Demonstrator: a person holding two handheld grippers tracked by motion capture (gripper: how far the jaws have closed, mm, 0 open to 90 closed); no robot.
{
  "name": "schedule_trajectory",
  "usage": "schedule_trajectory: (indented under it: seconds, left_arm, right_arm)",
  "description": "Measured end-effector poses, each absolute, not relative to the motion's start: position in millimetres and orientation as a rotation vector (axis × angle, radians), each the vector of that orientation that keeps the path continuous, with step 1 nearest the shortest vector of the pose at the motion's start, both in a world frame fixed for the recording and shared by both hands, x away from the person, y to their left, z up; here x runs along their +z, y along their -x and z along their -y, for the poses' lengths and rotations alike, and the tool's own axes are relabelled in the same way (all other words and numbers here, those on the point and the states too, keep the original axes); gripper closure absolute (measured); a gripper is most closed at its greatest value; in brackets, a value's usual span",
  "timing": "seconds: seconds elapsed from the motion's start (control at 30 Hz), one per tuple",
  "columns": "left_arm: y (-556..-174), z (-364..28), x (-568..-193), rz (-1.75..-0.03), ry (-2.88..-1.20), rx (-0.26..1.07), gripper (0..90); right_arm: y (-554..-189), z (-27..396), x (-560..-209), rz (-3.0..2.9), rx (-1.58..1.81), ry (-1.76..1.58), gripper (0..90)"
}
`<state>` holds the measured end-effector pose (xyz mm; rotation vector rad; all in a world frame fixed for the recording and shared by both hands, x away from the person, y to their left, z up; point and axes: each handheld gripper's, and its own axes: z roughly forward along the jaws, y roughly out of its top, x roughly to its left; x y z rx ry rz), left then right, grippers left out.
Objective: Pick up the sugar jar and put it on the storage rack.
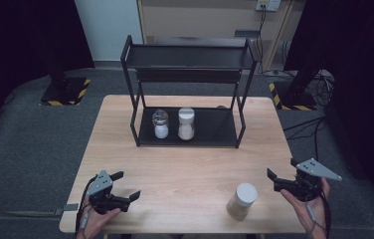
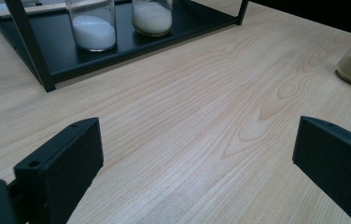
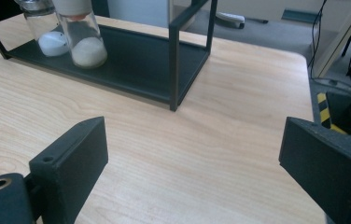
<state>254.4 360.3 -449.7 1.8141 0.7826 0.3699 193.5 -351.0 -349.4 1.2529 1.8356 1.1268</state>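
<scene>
Both grippers gaping, jar (image 1: 241,200) near right gripper (image 1: 280,177)

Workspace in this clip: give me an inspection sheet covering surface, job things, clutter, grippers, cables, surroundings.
Surface: light wooden table, bare between the grippers.
Job's things: black two-tier rack; clear-capped jar and white-capped jar side by side on its lower shelf; third jar stands on the table at the near right.
Clutter: nothing seen.
Grippers: left gripper open, empty; right gripper open, empty.
Cables: one trails from each gripper; more on the floor, far right.
Surroundings: grey floor, hazard-striped stand bases.
</scene>
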Motion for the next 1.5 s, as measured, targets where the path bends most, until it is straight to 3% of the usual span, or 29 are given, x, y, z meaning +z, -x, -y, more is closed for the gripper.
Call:
schedule_trajectory:
  seconds: [0.67,1.5]
  left_arm:
    - [-253.9,-359.9,-449.3,-0.781,-1.816,0.375,0.7]
    - [-253.1,-360.9,-449.4,-0.769,-1.808,0.378,0.7]
  right_arm:
    - [-185.1,354.7,-394.3,-1.832,1.149,-1.273,8.1]
    - [-189.1,356.9,-403.8,-1.876,1.155,-1.25,8.1]
